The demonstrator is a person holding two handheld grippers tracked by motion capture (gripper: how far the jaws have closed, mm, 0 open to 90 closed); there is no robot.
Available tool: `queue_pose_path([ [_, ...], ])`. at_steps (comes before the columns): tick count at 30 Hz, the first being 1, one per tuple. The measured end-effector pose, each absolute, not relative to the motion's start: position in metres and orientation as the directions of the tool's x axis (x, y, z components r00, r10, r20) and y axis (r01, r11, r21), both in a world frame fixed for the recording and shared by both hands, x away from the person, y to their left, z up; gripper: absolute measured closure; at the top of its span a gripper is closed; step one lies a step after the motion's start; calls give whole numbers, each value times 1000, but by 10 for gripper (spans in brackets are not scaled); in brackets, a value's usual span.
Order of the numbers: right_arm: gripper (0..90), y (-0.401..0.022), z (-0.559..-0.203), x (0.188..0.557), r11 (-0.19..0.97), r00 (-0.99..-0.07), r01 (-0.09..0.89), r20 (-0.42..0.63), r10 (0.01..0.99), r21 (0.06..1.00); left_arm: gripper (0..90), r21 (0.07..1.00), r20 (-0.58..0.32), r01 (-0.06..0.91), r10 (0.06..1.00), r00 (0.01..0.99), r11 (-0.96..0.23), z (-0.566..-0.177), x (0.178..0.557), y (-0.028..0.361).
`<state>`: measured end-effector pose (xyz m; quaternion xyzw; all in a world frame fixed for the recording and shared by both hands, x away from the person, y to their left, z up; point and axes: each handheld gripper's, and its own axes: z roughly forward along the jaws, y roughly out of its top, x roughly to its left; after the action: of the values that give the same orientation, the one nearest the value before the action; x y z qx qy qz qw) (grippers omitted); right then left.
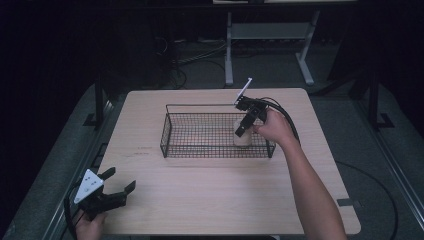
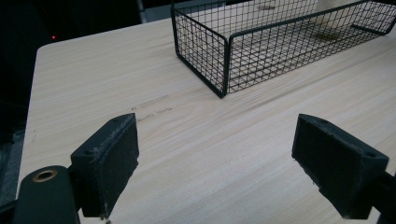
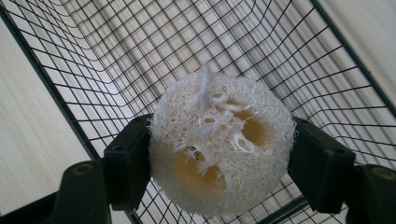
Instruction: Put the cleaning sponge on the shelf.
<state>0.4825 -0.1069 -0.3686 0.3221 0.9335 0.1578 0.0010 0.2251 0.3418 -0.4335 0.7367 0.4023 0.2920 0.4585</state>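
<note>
A pale loofah sponge (image 3: 219, 144) sits between the black jaws of my right gripper (image 3: 222, 156), which is shut on it. From above, that gripper (image 1: 244, 131) points down into the right end of a black wire basket (image 1: 172, 131), with the loofah (image 1: 243, 139) just over the basket floor. My left gripper (image 1: 120, 186) rests near the table's front left corner, jaws wide apart with nothing between them. Its own view shows the open jaws over bare wood (image 2: 219, 158), and the basket (image 2: 225, 60) farther off.
The light wooden table (image 1: 215, 200) has free room in front of the basket and on both sides. A white table frame (image 1: 270, 35) and cables stand on the dark floor behind. The table's left edge (image 2: 32, 98) is close to the left gripper.
</note>
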Motion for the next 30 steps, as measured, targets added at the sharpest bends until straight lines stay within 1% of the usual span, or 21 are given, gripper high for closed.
queue_pose_path([
  [5,281,-106,-379,482,749,-791,606,98,604,269,139,911,61,325,860,507,-256,-433,225,341],
  [15,281,-107,-385,482,732,-779,618,99,619,285,140,911,62,322,859,509,-257,-433,225,341],
  [18,280,-108,-392,481,727,-774,625,104,624,284,139,912,64,319,858,509,-258,-433,225,341],
  [30,275,-111,-392,481,722,-769,629,93,632,289,139,911,66,320,858,510,-261,-433,225,341],
])
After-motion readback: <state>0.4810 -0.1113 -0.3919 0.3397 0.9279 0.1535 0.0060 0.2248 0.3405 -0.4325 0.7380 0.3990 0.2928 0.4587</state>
